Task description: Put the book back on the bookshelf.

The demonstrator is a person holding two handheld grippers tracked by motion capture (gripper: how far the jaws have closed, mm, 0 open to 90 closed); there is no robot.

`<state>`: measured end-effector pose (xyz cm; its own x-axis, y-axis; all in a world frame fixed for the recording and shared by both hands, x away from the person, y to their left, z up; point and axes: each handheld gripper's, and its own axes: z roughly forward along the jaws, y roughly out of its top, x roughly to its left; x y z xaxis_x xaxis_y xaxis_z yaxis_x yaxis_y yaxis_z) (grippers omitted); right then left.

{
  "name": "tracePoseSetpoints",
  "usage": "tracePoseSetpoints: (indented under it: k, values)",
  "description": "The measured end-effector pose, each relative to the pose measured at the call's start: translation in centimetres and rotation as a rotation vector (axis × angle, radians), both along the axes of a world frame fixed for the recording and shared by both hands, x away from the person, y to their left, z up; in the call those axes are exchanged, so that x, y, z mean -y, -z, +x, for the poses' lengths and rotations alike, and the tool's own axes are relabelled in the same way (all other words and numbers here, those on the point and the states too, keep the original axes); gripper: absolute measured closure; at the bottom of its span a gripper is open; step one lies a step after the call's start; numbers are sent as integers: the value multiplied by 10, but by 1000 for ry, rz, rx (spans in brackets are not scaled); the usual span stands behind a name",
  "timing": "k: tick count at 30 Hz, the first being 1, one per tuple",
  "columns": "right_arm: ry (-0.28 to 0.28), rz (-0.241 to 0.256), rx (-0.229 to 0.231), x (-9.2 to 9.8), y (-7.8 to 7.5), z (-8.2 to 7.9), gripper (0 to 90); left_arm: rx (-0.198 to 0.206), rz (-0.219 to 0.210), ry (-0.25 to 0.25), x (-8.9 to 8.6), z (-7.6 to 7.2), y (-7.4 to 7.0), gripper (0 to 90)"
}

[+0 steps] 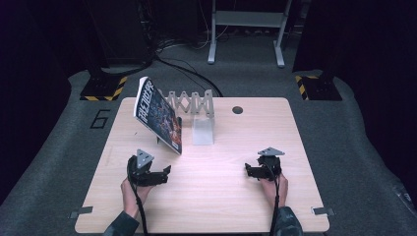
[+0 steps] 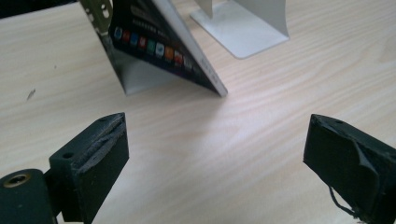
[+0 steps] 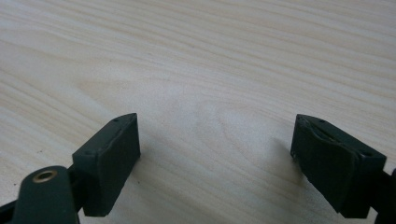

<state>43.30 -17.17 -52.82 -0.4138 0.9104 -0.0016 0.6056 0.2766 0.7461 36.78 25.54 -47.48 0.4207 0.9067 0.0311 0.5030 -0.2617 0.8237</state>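
book (image 1: 158, 114): dark colourful cover, white spine, leaning tilted on a white bookend (image 1: 202, 132)
left gripper (image 1: 166, 173): jaws spread, empty, near book
right gripper (image 1: 248, 170): jaws spread, empty

A dark-covered book (image 1: 158, 116) leans tilted against a metal bookend (image 2: 135, 74).

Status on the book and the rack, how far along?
Done: nothing that shows. The book leans tilted against a white divider of the expandable rack, its lower corner on the table, not upright. In hand: nothing; the left gripper and the right gripper rest open on the table, the left one facing the book. Left: probably grasping the book and standing it in the rack.
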Motion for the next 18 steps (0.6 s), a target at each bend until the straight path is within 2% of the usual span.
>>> tracePoseSetpoints:
  k: [8,13,17,18]
  values:
    - [1,0,0,0,0,0,151,-64,21,-39,-21,-19,26,47]
    - [1,0,0,0,0,0,151,-110,36,-65,-33,-23,42,41]
    - [4,2,-2,0,0,0,151,-121,40,-87,-37,-24,54,39]
    - [1,0,0,0,0,0,151,-137,46,-82,-38,-24,56,39]
